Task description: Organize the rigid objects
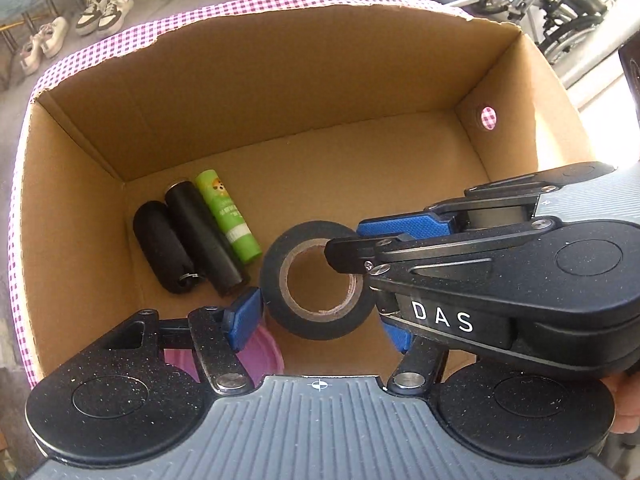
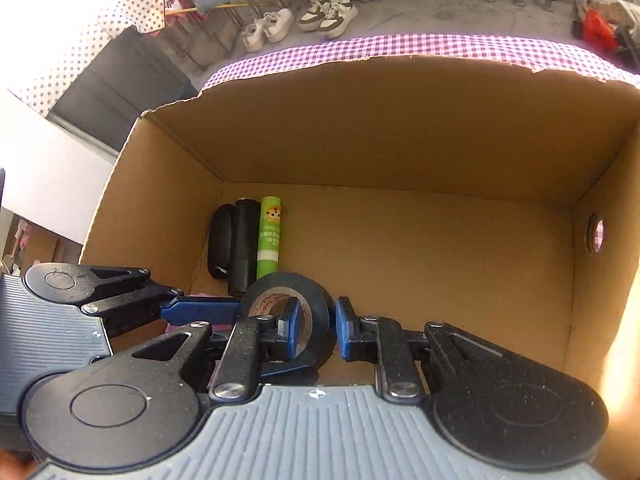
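Your right tongs point(image 2: 316, 330) are pinching the tape roll point(image 1: 316, 280) wall; left tongs point(image 1: 320, 316) are standing half-open, empty; three cylinders point(image 1: 192, 236) are already lying in the box point(image 1: 280, 80); tape remaining.

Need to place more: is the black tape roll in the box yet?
Inside: tape roll sits within the box walls, gripped by the right hand-held gripper.
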`<state>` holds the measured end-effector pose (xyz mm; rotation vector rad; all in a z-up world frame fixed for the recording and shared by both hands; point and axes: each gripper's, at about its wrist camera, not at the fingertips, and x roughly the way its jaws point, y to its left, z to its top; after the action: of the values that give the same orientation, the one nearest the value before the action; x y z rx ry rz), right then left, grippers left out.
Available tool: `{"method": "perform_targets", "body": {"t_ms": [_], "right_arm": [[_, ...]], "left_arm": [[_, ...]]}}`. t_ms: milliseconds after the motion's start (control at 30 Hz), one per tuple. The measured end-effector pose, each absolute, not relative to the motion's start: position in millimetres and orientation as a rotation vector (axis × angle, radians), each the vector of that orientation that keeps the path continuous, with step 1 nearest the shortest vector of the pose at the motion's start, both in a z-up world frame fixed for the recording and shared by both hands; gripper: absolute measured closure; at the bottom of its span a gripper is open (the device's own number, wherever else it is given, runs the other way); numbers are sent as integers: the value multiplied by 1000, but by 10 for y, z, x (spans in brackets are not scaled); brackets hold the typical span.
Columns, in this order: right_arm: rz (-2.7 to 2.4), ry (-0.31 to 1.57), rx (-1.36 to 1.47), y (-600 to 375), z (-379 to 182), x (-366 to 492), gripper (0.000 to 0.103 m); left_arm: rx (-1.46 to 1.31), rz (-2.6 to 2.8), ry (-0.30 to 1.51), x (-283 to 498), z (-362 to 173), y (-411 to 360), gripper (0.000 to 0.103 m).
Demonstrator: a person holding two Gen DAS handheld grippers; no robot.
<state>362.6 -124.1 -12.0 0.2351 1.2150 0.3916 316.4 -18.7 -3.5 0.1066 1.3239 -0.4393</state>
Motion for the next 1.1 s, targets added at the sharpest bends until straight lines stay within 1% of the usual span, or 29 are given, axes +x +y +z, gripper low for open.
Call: {"method": "perform_targets", "body": {"t_ms": [100, 233, 367, 433, 467, 500, 533, 567, 600, 667, 700, 767, 800, 900, 967, 1033, 1100], "right_arm": [[399, 1205, 282, -1288, -139, 3616, 80], [440, 1125, 428, -1459, -12, 3512, 80], [454, 984, 517, -1659, 318, 3203, 80], [463, 904, 563, -1759, 503, 2943, 80], [470, 863, 594, -1836, 589, 2776, 76], [480, 824, 637, -1913, 670, 2594, 71], [497, 786, 682, -1988, 732, 2407, 56], [516, 743, 720, -2065, 788, 2213, 42], [525, 702, 739, -2120, 831, 2004, 40], [504, 663, 721, -2142, 881, 1652, 38], [478, 656, 700, -2131, 884, 1499, 37], [412, 644, 650, -2094, 864, 1222, 26], [374, 640, 617, -2079, 847, 1091, 24], [259, 635, 505, -1952, 789, 843, 17], [214, 630, 456, -1904, 765, 697, 8], [195, 618, 423, -1862, 753, 577, 3], [180, 610, 383, -1833, 761, 463, 2]], "left_arm": [[78, -438, 1321, 3141, -15, -138, 39], [81, -441, 1278, 3073, 157, -79, 37], [69, -456, 1198, 2887, 461, -13, 34], [74, -475, 1135, 2744, 629, 30, 30], [75, -490, 1099, 2678, 711, -18, 28], [71, -508, 1066, 2590, 781, -1, 22], [63, -524, 1031, 2485, 846, 12, 20], [56, -537, 1009, 2384, 897, 44, 20], [46, -554, 987, 2278, 942, 67, 18], [24, -584, 957, 2051, 997, 118, 12], [12, -595, 944, 1944, 1008, 143, 7], [-21, -608, 917, 1747, 1013, 190, 3], [-35, -607, 904, 1646, 1009, 205, 0], [-56, -596, 868, 1367, 954, 265, 0], [-64, -572, 832, 1188, 889, 274, 1], [-76, -577, 801, 997, 823, 307, 1], [-82, -568, 797, 887, 718, 319, 1]]}}
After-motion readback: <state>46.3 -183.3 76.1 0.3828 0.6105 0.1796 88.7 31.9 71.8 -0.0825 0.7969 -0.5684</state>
